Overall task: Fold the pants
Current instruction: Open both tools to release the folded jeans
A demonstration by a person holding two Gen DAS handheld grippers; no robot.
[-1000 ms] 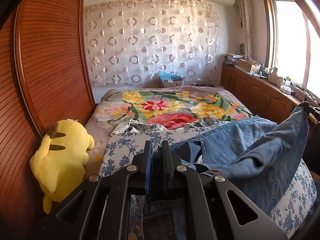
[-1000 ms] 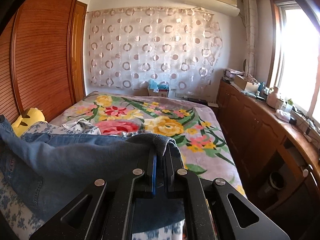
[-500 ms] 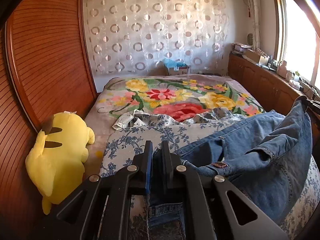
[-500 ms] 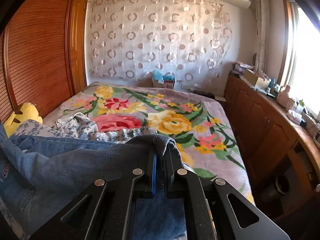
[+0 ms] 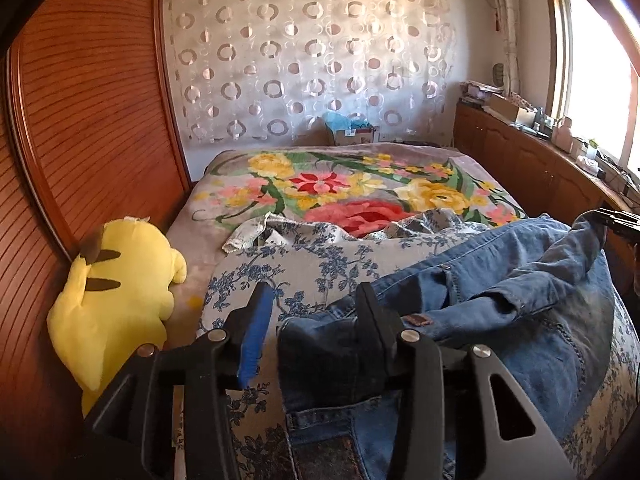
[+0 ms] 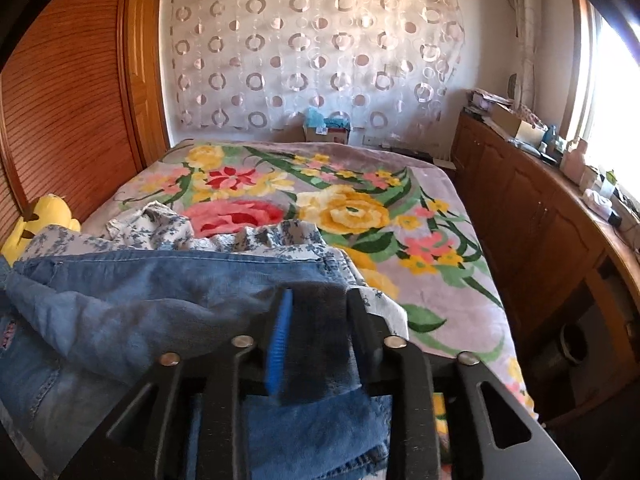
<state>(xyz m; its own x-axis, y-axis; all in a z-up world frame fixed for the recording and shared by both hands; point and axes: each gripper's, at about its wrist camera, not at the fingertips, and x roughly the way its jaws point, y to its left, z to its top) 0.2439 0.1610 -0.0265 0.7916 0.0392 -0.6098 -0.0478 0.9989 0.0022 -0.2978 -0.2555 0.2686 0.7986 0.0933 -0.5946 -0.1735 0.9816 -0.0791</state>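
Observation:
Blue jeans (image 5: pixel 520 288) lie spread and rumpled across a blue-flowered quilt (image 5: pixel 304 264) on the bed. My left gripper (image 5: pixel 314 300) is low over their left end with its jaws opening. A fold of denim lies between them against the right finger (image 5: pixel 372 320), clear of the blue pad (image 5: pixel 256 332). In the right wrist view the jeans (image 6: pixel 140 292) run off to the left. My right gripper (image 6: pixel 318 300) is at their right end, its jaws also opening, with a dark bunch of denim loose between the fingers.
A flowered blanket (image 6: pixel 360 208) covers the far half of the bed. A yellow plush toy (image 5: pixel 116 288) leans on the slatted wooden wall (image 5: pixel 80 120) at the left. Wooden cabinets (image 6: pixel 540 232) with clutter on top run along the right under the window. A box (image 6: pixel 326 130) stands past the bed.
Both grippers were shut on the jeans and now stand apart, the denim slack between their fingers. Both moved forward over the bed, and the jeans sank onto the quilt.

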